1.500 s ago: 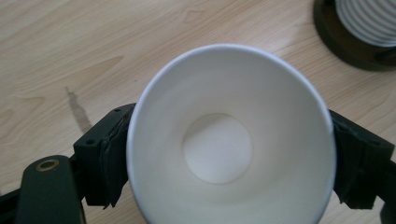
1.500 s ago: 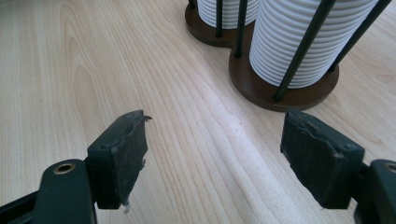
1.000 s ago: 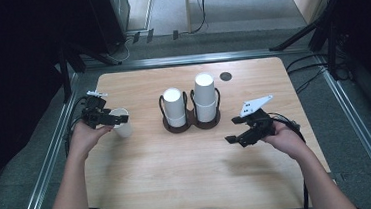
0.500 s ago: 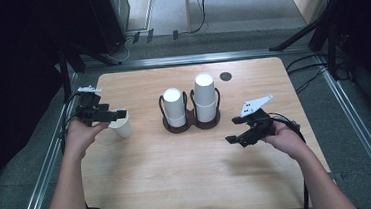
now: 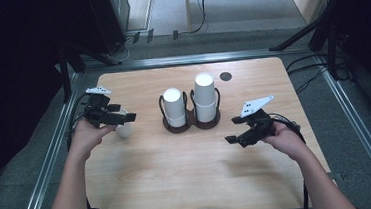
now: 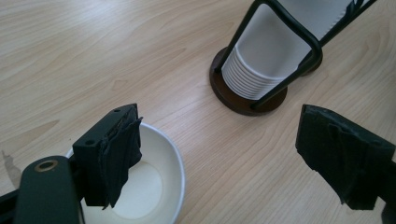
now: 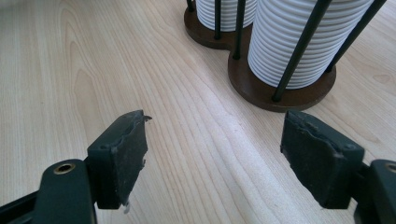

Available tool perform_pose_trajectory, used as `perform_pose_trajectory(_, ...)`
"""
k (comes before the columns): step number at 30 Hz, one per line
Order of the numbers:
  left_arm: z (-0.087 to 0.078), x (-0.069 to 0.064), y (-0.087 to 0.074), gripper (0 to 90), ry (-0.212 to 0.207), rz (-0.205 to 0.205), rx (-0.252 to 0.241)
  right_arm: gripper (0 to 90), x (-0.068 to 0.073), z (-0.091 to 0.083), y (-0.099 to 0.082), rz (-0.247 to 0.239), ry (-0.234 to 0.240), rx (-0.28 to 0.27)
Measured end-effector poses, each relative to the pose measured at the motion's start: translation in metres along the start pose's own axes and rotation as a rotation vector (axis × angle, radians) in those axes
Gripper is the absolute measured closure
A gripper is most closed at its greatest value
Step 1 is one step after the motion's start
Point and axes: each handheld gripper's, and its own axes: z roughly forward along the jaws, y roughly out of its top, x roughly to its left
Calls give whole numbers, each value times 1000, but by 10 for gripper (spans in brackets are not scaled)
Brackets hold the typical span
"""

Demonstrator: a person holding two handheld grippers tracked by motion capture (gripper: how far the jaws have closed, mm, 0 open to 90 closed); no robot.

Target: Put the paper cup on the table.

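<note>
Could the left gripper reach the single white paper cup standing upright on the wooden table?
Probably yes: the left gripper hovers open just above the white paper cup, with nothing between them.

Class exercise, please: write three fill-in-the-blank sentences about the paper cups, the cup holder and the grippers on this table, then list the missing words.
1. The single paper cup stands upright near the ___ gripper.
2. The cup holder carries ___ stacks of cups.
3. The right gripper has its jaws ___, with nothing between them.

Missing words: left; two; open

place: lab test bay | evidence: wooden table [image 5: 190, 184] on metal rails [image 5: 43, 166], dark tripod legs [image 5: 303, 37], floor cables [image 5: 311, 69]
</note>
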Motion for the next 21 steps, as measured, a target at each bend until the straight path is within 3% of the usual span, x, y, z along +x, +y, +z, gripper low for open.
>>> perform_pose_trajectory(5,9,-12,1,141,-37,51,-2,230,0,1,0,-3,4,-4)
perform_pose_trajectory(7,12,-15,2,143,-65,55,1,230,0,1,0,-1,7,-1)
perform_pose_trajectory(14,23,-32,2,153,-84,97,30,230,2,0,1,1,7,-12)
perform_pose_trajectory(17,25,-38,2,153,-121,111,33,230,3,-1,2,-3,5,-16)
perform_pose_trajectory(21,27,-46,1,153,-136,128,37,230,5,-1,3,-2,4,-22)
